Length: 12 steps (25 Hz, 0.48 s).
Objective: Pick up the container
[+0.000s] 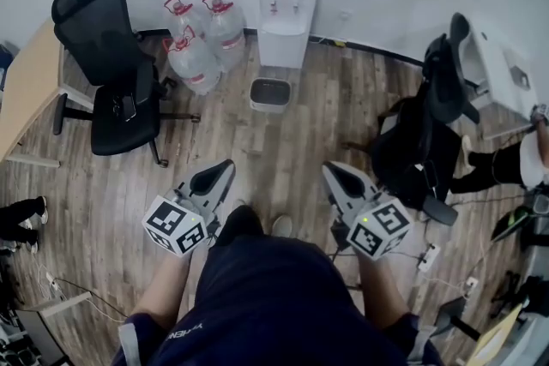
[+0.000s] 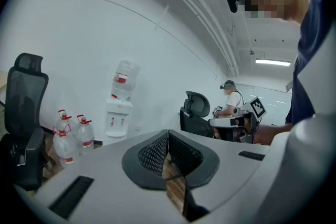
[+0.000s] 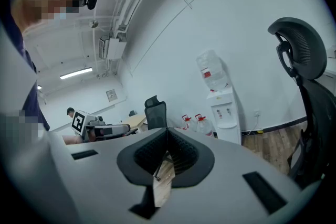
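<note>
A small grey container (image 1: 270,94) stands on the wooden floor in front of the white water dispenser (image 1: 285,9). I hold both grippers at waist height above the floor, well short of it. My left gripper (image 1: 214,178) is shut with nothing between its jaws, and its ribbed pads meet in the left gripper view (image 2: 168,139). The right gripper (image 1: 343,180) is shut and empty as well (image 3: 167,138). Neither gripper view shows the container. My legs and shoes are between the two grippers.
Three large water bottles (image 1: 202,43) stand left of the dispenser. A black office chair (image 1: 111,81) and a desk (image 1: 26,81) are at the left. Another black chair (image 1: 429,133), a seated person (image 1: 519,160) and a power strip (image 1: 429,257) are at the right.
</note>
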{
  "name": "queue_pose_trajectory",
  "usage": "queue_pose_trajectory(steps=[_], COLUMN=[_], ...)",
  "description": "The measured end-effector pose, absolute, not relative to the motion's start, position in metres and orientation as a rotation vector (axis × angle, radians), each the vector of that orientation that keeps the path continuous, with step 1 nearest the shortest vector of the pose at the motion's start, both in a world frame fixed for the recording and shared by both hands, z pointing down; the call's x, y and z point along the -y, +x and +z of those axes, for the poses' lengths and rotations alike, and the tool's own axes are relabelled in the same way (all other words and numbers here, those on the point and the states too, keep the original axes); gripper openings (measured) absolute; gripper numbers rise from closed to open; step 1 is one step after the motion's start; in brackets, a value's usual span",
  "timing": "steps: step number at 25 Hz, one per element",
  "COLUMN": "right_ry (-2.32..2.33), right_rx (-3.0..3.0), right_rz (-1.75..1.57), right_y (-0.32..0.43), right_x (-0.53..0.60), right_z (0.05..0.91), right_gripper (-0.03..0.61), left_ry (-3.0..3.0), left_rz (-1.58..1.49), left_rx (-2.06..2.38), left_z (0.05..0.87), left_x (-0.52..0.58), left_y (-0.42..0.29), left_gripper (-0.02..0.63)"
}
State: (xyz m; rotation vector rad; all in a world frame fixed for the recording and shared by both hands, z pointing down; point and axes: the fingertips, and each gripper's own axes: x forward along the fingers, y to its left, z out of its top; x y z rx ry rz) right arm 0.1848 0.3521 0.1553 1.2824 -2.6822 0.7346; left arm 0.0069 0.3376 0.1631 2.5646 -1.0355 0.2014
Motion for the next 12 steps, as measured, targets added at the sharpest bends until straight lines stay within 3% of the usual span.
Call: queue_pose_trajectory(steps=[12], right_ry=[1.236], right_rx=[2.64], right_rz=[0.748], right_y=[0.172], right_x=[-0.239], right_z=[0.182], right_gripper=[0.017], left_ry=[2.525], left_rz=[0.188], left_rx=[1.025], left_z=[0.194], left_x=[-0.218], left_y=[0.001], left_gripper=[0.026])
